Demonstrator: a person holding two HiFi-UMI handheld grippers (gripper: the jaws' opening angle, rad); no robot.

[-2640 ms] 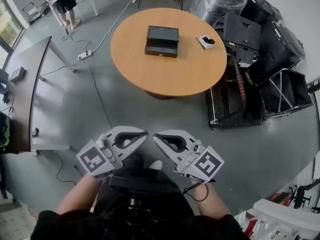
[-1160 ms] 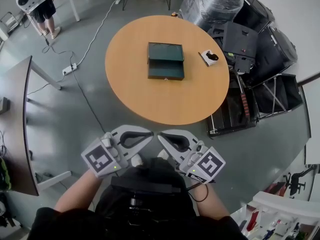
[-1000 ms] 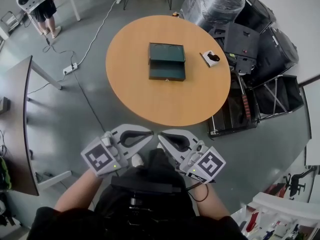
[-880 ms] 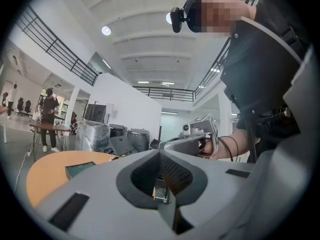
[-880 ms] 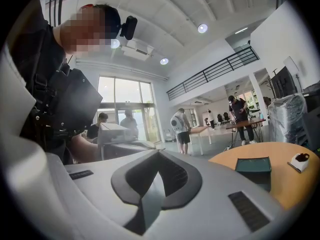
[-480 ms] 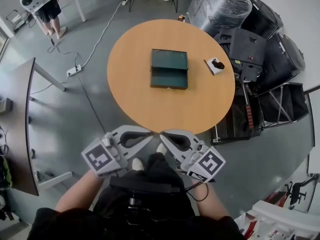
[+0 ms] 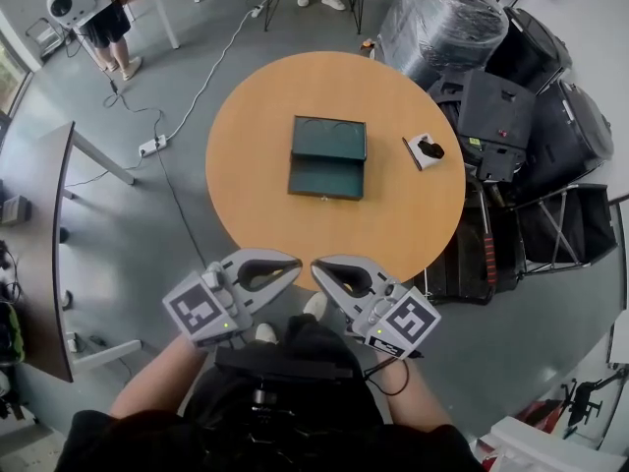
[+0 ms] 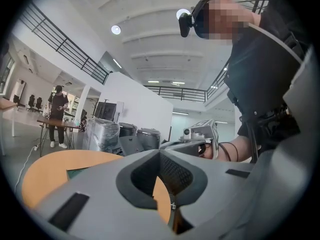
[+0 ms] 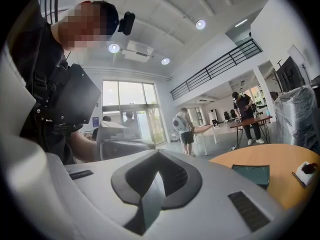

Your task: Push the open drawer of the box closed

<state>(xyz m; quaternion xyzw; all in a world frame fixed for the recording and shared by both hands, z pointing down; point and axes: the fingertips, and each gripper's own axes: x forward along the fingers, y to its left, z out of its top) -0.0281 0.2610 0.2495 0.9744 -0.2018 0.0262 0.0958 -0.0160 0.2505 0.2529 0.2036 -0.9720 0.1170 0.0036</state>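
Observation:
A dark green box (image 7: 327, 155) lies in the middle of the round wooden table (image 7: 256, 175). Its drawer (image 7: 324, 178) stands pulled out toward me. Both grippers hang low in front of my body, well short of the table's near edge. The left gripper (image 7: 293, 261) and the right gripper (image 7: 318, 265) are shut and empty, their tips almost meeting. In the left gripper view the shut left gripper (image 8: 160, 152) points across the table (image 8: 45, 169). In the right gripper view the box (image 9: 251, 174) sits beyond the shut right gripper (image 9: 159, 152).
A small white card with a black object (image 7: 425, 150) lies at the table's right side. Black cases and folding crates (image 7: 521, 116) crowd the floor to the right. A grey desk (image 7: 39, 244) stands left. A cable and power strip (image 7: 152, 146) run across the floor. A person (image 7: 98, 18) stands far left.
The table and box have come nearer and lower in the head view as I walk toward them. Both grippers keep their place and stay shut.

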